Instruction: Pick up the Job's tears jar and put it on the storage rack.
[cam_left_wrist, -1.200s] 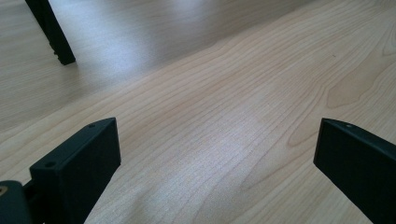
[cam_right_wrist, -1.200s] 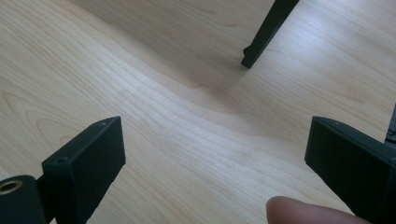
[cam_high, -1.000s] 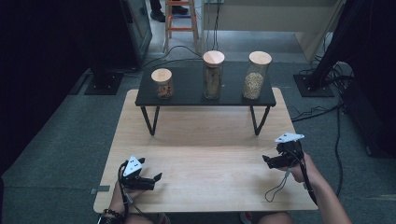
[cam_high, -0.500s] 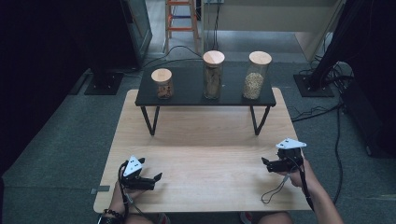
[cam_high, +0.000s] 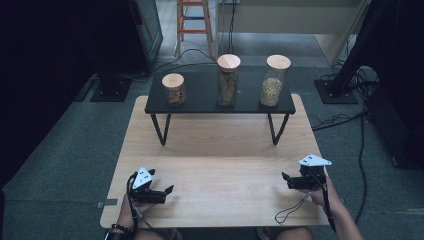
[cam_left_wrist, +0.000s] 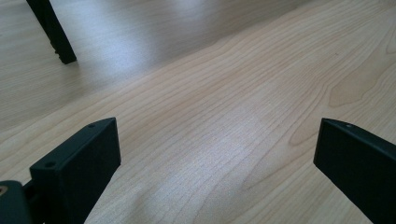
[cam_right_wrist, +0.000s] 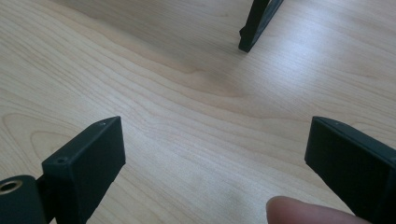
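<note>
Here the left gripper (cam_high: 169, 190) and the right gripper (cam_high: 286, 179) sit low over the near part of the wooden table (cam_high: 220, 150), both with jaws spread wide and nothing between them. A broad bare stretch of board separates them. Beyond, a black shelf (cam_high: 200, 102) carries three lidded jars (cam_high: 227, 80). Grey carpet (cam_high: 75, 145) and cables (cam_high: 345, 117) surround the table.

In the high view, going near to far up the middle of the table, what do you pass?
The two tongs at the near edge, left tongs and right tongs, both open, then bare wooden table, then the black shelf, and on it the jars: short jar, middle jar, right jar.
</note>
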